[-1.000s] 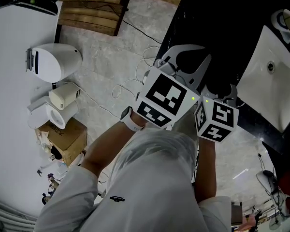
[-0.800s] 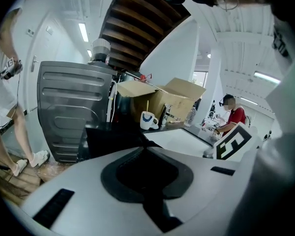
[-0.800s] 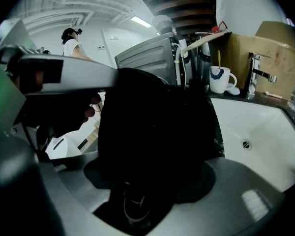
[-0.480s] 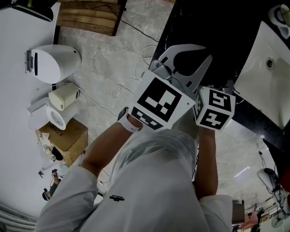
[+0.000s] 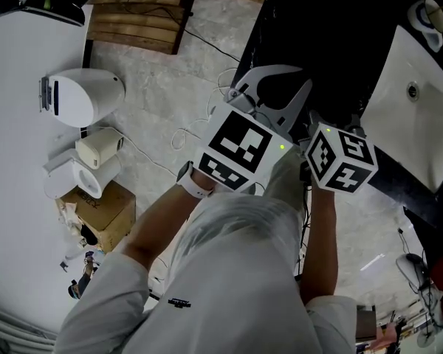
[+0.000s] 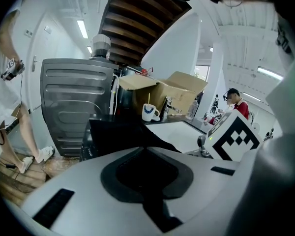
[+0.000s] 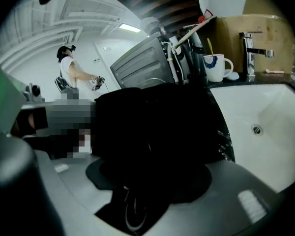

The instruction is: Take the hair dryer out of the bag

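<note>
Hair dryer: unseen in every view, presumably inside the black bag [image 7: 152,127] on the dark counter [image 5: 317,43] beside the sink [image 7: 265,127]. Biggest risk: the whole bag lifts or slides sinkwards, because the right gripper [image 7: 152,173], its jaws wide and just easing inward around black fabric, may bite cloth rather than dryer. The left gripper [image 6: 146,152] is clenched (whether on a fold of bag, I cannot tell), so it may anchor nothing. Smaller: a glossy loop [image 7: 130,215] between the right jaws — maybe cord — could snag.
</note>
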A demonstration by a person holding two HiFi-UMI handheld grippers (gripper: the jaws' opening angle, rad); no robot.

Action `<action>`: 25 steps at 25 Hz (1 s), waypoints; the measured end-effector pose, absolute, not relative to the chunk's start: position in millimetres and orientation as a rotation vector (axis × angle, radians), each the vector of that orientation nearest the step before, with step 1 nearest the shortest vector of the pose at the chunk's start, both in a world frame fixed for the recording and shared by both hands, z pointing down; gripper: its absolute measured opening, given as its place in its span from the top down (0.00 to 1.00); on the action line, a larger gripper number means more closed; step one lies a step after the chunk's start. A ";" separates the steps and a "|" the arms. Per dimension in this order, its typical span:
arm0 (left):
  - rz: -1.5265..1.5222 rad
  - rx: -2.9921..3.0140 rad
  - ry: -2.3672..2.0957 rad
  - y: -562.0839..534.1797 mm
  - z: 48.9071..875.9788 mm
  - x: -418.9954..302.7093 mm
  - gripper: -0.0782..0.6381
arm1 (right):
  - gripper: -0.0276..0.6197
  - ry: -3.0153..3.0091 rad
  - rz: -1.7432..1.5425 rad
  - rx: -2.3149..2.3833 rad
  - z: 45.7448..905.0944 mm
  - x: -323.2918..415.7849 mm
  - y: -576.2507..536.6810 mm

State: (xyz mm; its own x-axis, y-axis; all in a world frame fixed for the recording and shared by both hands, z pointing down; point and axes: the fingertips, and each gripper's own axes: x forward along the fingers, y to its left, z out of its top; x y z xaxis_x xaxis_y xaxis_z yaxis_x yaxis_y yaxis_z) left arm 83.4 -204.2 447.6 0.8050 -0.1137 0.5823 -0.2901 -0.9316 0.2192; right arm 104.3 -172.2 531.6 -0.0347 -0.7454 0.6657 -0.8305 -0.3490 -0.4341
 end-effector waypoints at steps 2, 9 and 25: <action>0.847 2.691 -0.314 -202.7 451.1 84.4 0.86 | 0.57 -1.765 1.385 2.126 528.5 108.0 -170.8; 0.839 2.694 -0.326 -203.5 448.0 85.4 0.86 | 0.58 -1.995 1.687 2.177 502.9 110.2 -163.9; 0.842 2.703 -0.385 -207.4 445.6 85.3 0.86 | 0.59 -2.039 1.787 2.227 485.5 105.5 -121.8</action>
State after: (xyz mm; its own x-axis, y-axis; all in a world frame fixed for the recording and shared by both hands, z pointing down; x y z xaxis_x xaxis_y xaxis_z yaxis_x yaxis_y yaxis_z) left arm 85.3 -207.4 445.6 0.7943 -0.1671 0.5841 -0.3326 -0.9242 0.1878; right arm 105.5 -121.8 485.5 -0.1542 -0.8959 0.4166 -0.5301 -0.2807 -0.8001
